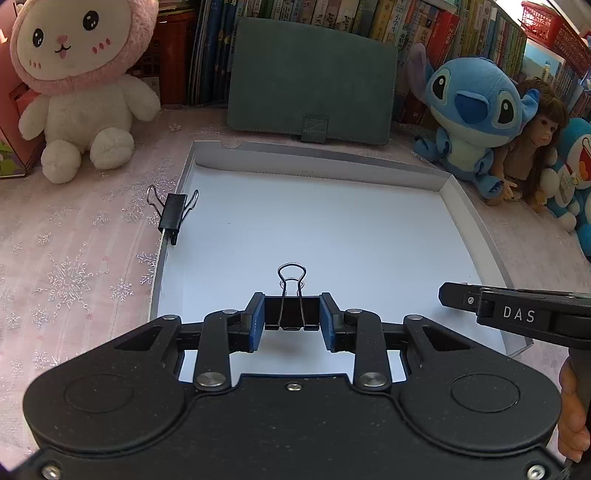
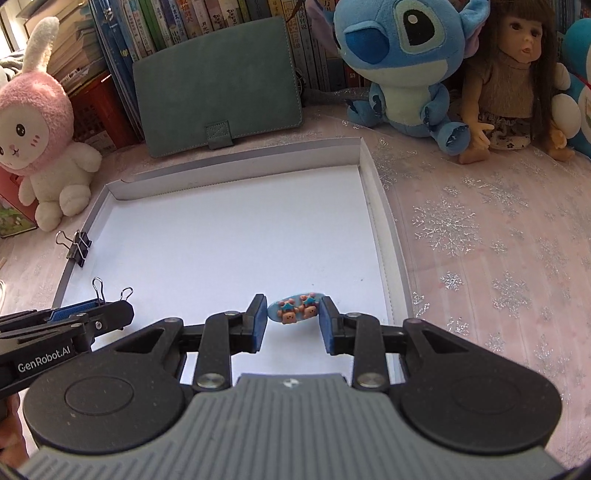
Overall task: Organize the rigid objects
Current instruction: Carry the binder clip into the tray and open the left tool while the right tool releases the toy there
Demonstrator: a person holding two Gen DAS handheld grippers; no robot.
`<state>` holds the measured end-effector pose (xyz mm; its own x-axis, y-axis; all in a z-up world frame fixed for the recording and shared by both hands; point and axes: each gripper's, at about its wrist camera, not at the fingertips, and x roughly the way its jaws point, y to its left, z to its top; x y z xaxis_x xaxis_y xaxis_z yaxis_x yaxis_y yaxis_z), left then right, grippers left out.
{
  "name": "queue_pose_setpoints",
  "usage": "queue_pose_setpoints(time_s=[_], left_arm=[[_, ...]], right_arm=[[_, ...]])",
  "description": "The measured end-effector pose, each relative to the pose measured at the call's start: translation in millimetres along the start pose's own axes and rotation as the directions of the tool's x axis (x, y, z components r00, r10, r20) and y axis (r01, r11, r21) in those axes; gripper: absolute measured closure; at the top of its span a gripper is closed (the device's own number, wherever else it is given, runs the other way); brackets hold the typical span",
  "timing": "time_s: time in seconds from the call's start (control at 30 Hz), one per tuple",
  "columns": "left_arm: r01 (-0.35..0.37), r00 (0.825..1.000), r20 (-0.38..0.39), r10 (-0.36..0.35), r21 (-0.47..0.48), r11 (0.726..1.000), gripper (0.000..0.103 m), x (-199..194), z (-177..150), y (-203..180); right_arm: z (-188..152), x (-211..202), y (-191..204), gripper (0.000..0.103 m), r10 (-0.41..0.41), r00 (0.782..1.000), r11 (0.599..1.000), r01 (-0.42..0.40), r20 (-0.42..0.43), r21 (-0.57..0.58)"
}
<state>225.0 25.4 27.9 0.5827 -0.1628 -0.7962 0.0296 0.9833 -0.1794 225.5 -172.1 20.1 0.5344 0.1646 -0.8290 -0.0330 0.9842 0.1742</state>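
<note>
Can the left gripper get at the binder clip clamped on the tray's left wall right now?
Probably not: the left gripper is already shut on another binder clip, though nothing blocks the way to the clamped clip.

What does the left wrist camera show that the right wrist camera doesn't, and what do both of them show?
Only the left wrist view shows the left gripper head-on, shut on a black binder clip, plus red baskets top right. Only the right wrist view shows the right gripper closed on a small blue hair clip with bear figures. Both share the white tray, a second binder clip clamped on its left wall, the green notebook, the pink bunny plush, the blue plush and the doll.
</note>
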Motion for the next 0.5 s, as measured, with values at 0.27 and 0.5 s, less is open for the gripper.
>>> queue_pose_setpoints(time_s=[0.27,0.5], left_arm=[[-0.019,1.000,0.004,0.019,0.026,0.999,0.074,7.5,-5.7,1.4],[-0.027,1.000,0.018,0.026,0.051,0.998,0.074,9.0,-6.9,-2.3]], right_arm=[[-3.5,6.3,2.8,0.068,-0.021,1.000,0.999,0.021,-0.001,-0.030],[-3.3,7.7,8.9,0.068,-0.034,0.999,0.998,0.035,0.010,-0.052]])
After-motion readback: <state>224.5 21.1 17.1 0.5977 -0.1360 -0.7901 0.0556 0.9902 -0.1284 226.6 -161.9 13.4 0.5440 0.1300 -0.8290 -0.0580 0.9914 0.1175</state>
